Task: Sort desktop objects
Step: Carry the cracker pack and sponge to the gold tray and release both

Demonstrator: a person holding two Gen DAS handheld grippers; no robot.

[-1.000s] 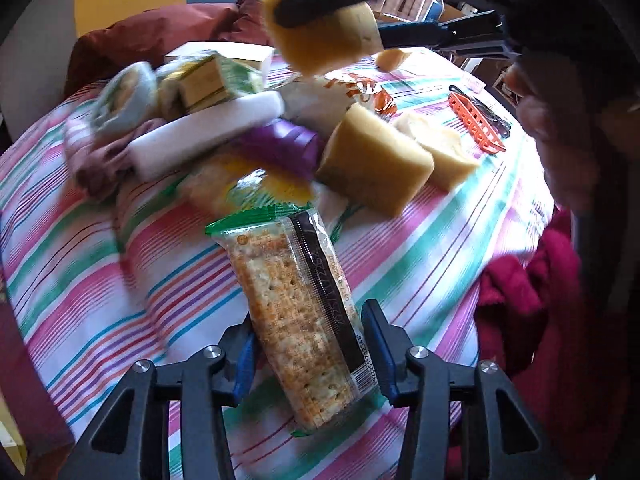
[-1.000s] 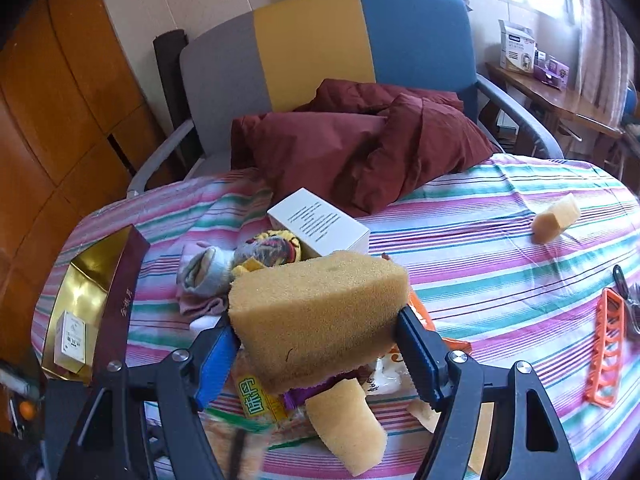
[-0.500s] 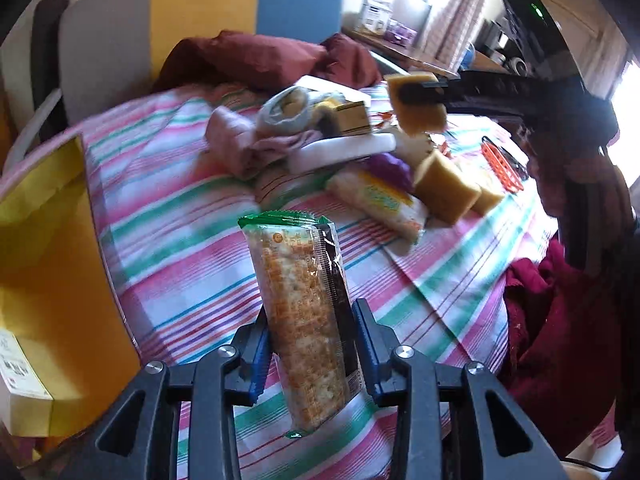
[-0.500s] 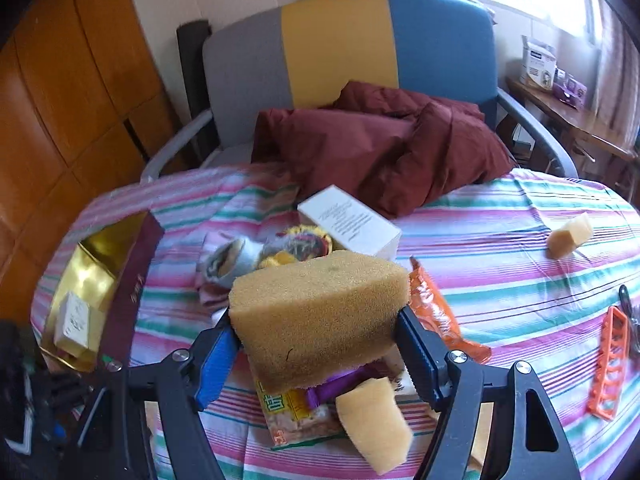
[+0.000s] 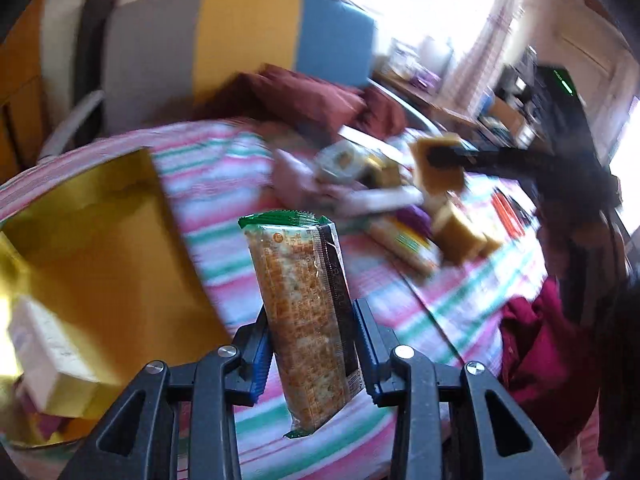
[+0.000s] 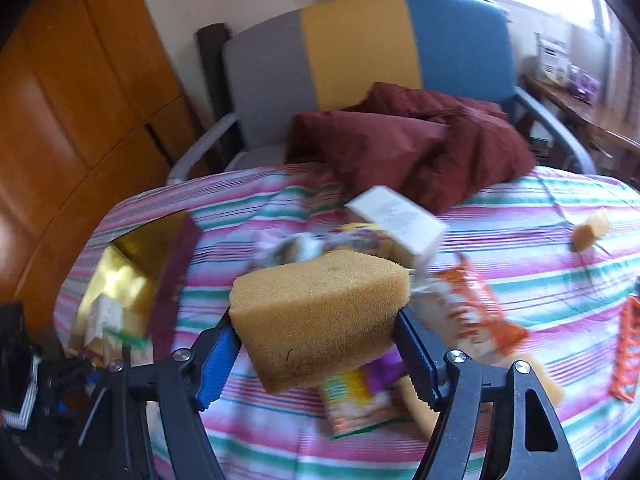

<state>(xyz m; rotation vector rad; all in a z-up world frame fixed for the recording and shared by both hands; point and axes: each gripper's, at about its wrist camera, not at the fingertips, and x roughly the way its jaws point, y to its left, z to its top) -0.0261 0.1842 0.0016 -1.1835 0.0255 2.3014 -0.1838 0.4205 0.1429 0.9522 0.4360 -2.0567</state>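
Above the striped table: both black two-finger grippers were raised, each with a load
Left gripper: jaws clamped on a long clear-and-green plastic pack of orange crackers; the pack stood nearly upright between the blue pads, its green crimped end uppermost and its lower end hanging below the fingers
Right gripper: jaws pressed on the two ends of a large tan foam sponge block; the block sat clear of the cloth, tilted a little; in the left wrist view the same block showed small and blurred at the tip of a dark arm
Tablecloth: pink, green and white stripes over a round table
Gold-lined open box: lay on the cloth to the left of the cracker pack; a white carton lay inside it, toward its near end
Central heap: a white rectangular box, an orange snack wrapper, a yellow-and-green packet and a purple piece lay close together beyond and beneath the sponge block; blur hid the finer detail
Far right of cloth: a small tan sponge cube lay well apart from the heap; an orange plastic rack lay at the right edge
Behind the table: a maroon cushion rested on a grey, yellow and blue armchair
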